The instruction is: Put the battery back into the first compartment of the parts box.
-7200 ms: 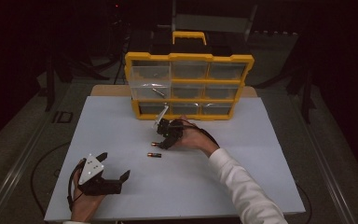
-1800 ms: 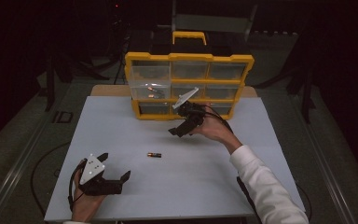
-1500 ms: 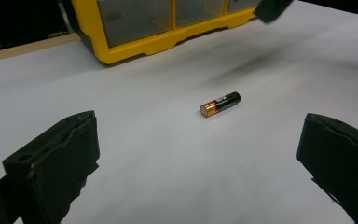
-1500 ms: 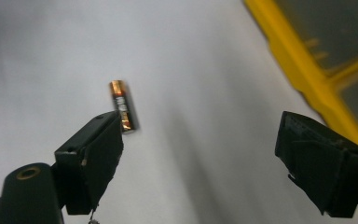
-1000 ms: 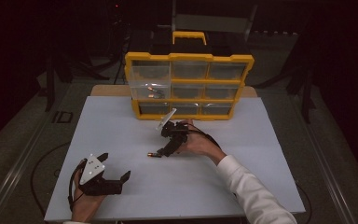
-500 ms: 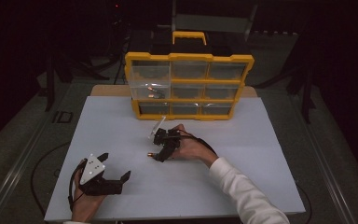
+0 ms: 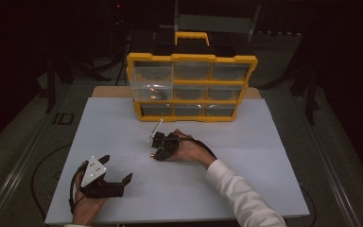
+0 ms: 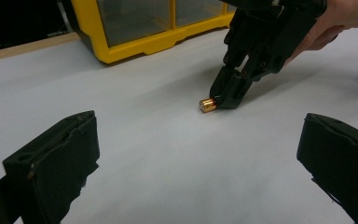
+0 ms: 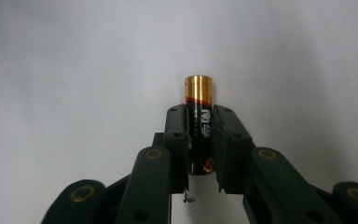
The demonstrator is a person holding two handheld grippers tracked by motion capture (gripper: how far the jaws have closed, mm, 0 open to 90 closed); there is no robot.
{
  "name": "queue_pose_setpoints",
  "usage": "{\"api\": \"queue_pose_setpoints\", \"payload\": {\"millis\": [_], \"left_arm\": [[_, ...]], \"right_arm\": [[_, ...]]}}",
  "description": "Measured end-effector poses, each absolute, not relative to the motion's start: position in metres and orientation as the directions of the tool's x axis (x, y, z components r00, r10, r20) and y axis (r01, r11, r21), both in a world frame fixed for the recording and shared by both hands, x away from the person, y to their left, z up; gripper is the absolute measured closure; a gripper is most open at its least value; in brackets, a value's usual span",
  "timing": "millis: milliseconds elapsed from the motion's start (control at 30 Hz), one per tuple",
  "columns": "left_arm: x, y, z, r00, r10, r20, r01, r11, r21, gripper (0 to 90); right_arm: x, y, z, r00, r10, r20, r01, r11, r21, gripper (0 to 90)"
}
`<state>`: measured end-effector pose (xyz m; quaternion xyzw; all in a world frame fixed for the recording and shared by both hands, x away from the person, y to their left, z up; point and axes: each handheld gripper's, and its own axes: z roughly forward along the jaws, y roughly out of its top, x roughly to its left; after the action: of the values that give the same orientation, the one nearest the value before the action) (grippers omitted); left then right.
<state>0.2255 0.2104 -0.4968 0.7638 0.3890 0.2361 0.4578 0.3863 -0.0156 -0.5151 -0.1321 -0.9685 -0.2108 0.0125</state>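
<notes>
A small black and copper battery (image 9: 198, 109) lies on the white table, and my right gripper (image 9: 199, 122) is shut on its black body, the copper end poking out past the fingertips. From the left gripper view the same battery (image 8: 208, 104) rests on the table under the right gripper (image 8: 233, 91), which tilts down from a hand. In the high view the right gripper (image 7: 159, 150) is at the table's middle, in front of the yellow organiser (image 7: 191, 87). My left gripper (image 7: 116, 179) rests open near the front left, jaws wide apart, holding nothing.
The yellow drawer organiser (image 8: 135, 28) with clear drawers stands at the table's back edge, a black handle on top. The white table (image 7: 264, 156) is bare to the right and front. Dark floor and cables surround it.
My right gripper came back from the organiser toward the table's middle, dropped down to the battery and shut on it. The left gripper stayed where it was.
</notes>
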Motion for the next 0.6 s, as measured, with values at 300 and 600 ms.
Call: {"api": "queue_pose_setpoints", "payload": {"millis": [300, 600], "left_arm": [[0.226, 0.210, -0.496, 0.585, 0.811, 0.005, 0.378, -0.278, 0.883, 0.0], [0.226, 0.210, -0.497, 0.585, 0.811, 0.003, 0.380, -0.277, 0.883, 0.0]], "right_arm": [[0.390, -0.045, -0.491, -0.961, 0.269, 0.059, 0.264, 0.839, 0.476, 77.1], [0.405, -0.087, -0.455, -0.940, 0.336, 0.051, 0.310, 0.785, 0.537, 77.1]]}}
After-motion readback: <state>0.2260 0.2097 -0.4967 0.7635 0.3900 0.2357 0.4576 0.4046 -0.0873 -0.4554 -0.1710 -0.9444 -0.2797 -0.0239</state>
